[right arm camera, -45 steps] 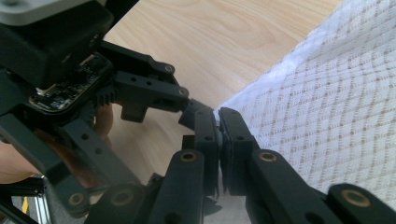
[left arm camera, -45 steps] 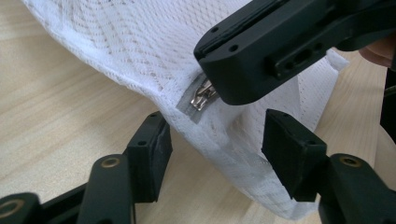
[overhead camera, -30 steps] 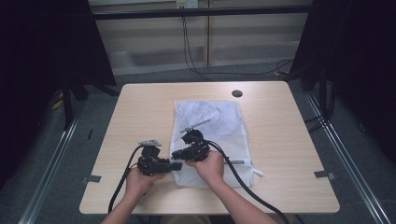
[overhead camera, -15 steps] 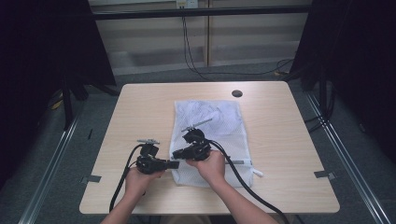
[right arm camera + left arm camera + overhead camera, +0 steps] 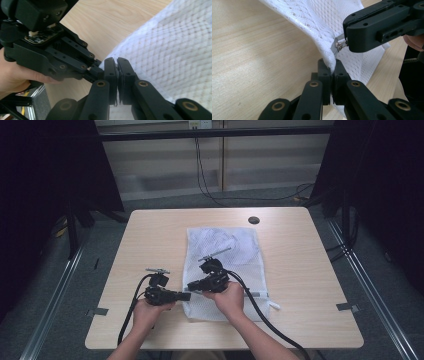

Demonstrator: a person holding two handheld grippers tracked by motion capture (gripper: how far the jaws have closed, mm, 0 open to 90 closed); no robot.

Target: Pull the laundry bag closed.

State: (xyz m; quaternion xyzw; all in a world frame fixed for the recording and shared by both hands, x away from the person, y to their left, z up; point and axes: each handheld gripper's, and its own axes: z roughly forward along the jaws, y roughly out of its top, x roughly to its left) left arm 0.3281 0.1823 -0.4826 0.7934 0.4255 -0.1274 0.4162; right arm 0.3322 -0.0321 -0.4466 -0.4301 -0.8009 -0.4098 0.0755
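A white mesh bag (image 5: 227, 247) lies flat in the middle of the wooden table (image 5: 300, 270). Both grippers meet at its near left edge. My left gripper (image 5: 187, 296) is shut on the bag's mesh edge (image 5: 325, 53), lifting it a little off the table. The left gripper's jaws (image 5: 331, 68) pinch the fabric fold. Just above them my right gripper (image 5: 345, 42) is shut on the small metal zipper pull (image 5: 339, 45). In the right gripper view its jaws (image 5: 117, 62) are closed tight, with the bag (image 5: 172, 50) to the right and the left gripper (image 5: 50, 50) close on the left.
A dark round hole (image 5: 254, 220) sits in the table near the far edge. Black cables (image 5: 260, 312) trail from both grippers back over the near edge. Metal frame rails and dark curtains flank the table.
Almost nothing differs. Both grippers stay shut at the bag's near left edge, and the left hand has edged slightly to the left.
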